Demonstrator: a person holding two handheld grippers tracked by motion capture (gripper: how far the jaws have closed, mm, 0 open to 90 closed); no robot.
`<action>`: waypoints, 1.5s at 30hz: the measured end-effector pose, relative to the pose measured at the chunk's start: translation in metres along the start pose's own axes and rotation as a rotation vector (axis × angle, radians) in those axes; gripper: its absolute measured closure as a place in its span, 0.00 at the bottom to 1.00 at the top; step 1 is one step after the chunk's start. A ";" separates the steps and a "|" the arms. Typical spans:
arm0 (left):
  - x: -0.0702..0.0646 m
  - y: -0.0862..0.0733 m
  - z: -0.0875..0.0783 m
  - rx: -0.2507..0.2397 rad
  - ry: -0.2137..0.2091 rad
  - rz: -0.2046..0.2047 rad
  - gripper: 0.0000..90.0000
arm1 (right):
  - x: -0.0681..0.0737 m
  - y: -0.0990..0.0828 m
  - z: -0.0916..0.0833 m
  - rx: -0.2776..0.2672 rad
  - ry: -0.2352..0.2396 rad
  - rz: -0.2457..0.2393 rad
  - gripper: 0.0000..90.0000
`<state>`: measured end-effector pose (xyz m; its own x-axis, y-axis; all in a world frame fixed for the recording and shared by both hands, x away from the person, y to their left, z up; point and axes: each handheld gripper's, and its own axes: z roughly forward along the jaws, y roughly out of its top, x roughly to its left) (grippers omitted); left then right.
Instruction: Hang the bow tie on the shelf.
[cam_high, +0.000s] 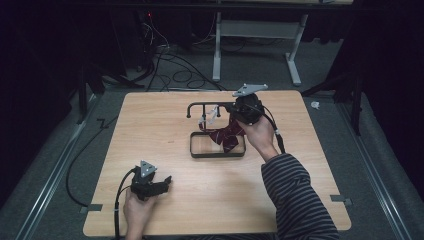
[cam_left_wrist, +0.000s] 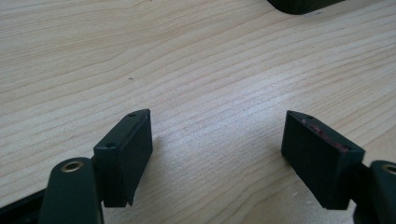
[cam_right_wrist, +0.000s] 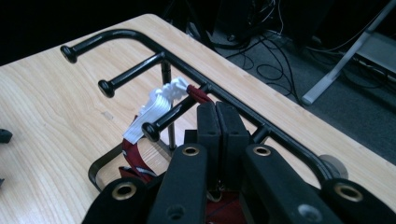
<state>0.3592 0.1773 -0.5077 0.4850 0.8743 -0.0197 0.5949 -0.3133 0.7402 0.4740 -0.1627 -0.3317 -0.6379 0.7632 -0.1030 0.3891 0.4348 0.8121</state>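
Observation:
A black metal rack (cam_high: 215, 105) with short pegs stands on a rectangular base frame (cam_high: 217, 152) at the middle back of the wooden table (cam_high: 165, 125). A dark red striped tie (cam_high: 227, 137) hangs from it down into the base, its white clip (cam_high: 210, 116) by a peg. My right gripper (cam_high: 232, 114) is at the rack's right end. In the right gripper view its jaws (cam_right_wrist: 216, 106) are pressed together on the tie's red strap (cam_right_wrist: 196, 93), which leads to the white clip (cam_right_wrist: 156, 107) resting on a peg (cam_right_wrist: 168, 114). My left gripper (cam_high: 167, 181) rests at the front left, open (cam_left_wrist: 217, 140) over bare wood.
The rack's base corner (cam_left_wrist: 299, 4) lies ahead of the left gripper. Behind the table, cables (cam_high: 175, 70) trail over the grey floor and a white desk frame (cam_high: 260, 30) stands. A striped sleeve (cam_high: 295, 195) crosses the table's front right.

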 end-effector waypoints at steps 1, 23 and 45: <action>0.000 0.000 0.000 0.000 0.000 0.000 0.28 | 0.000 0.000 0.000 0.000 0.000 0.000 1.00; 0.000 0.000 0.000 0.000 0.000 0.000 0.28 | 0.009 -0.003 0.014 0.049 0.017 -0.015 0.95; 0.000 0.000 0.000 -0.001 0.000 0.000 0.28 | 0.006 -0.015 -0.024 -0.051 0.050 0.000 0.85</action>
<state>0.3592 0.1772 -0.5078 0.4849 0.8743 -0.0196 0.5944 -0.3130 0.7407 0.4481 -0.1761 -0.3302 -0.6708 0.7378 -0.0751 0.3558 0.4091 0.8403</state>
